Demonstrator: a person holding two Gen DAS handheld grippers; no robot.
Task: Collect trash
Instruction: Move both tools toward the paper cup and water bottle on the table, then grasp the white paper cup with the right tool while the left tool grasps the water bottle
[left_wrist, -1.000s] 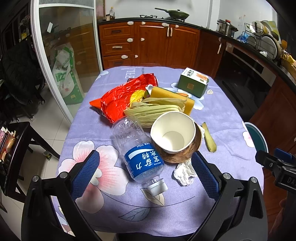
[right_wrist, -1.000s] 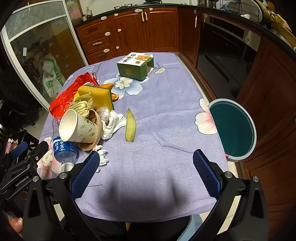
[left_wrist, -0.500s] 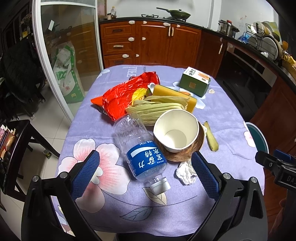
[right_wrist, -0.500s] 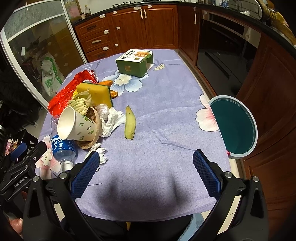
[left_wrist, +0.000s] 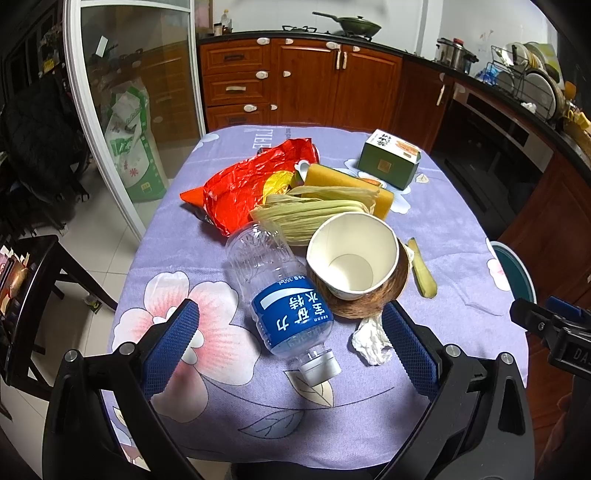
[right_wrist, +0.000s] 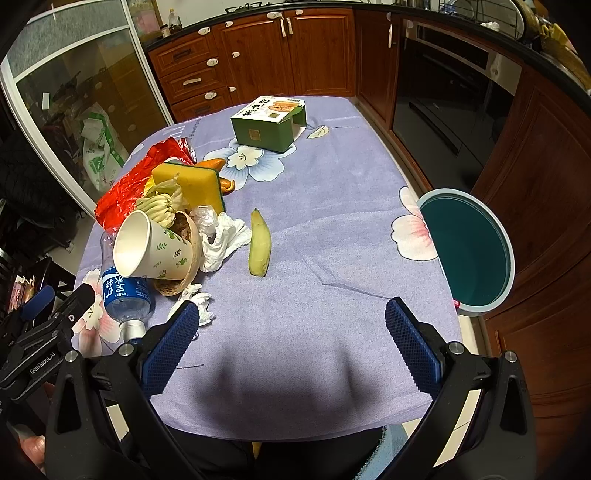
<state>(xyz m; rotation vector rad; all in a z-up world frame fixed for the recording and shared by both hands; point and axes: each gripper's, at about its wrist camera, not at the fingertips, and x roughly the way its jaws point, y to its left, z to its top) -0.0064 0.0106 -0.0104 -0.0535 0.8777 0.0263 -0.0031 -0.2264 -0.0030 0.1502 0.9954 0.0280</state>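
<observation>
Trash lies on a purple flowered tablecloth (left_wrist: 436, 229). A clear plastic bottle (left_wrist: 280, 295) with a blue label lies on its side, cap toward me. Beside it a paper cup (left_wrist: 351, 254) rests tipped in a brown shell (left_wrist: 373, 302). Corn husks (left_wrist: 314, 214), a red wrapper (left_wrist: 247, 184), a yellow sponge (left_wrist: 347, 181), a crumpled tissue (left_wrist: 369, 339) and a banana peel strip (right_wrist: 259, 243) surround them. My left gripper (left_wrist: 291, 347) hovers open over the bottle's cap end. My right gripper (right_wrist: 291, 343) hangs open above bare cloth near the front edge.
A teal round bin (right_wrist: 469, 251) stands on the floor right of the table. A green carton (right_wrist: 269, 125) sits at the table's far side. Wooden cabinets (left_wrist: 306, 85) and an oven line the back and right. A glass door (left_wrist: 129, 103) and dark chair (left_wrist: 33, 295) are left.
The left gripper has crept slightly forward toward the bottle, so the trash pile sits a little lower and larger. The right gripper barely shifted. Both stay open.
</observation>
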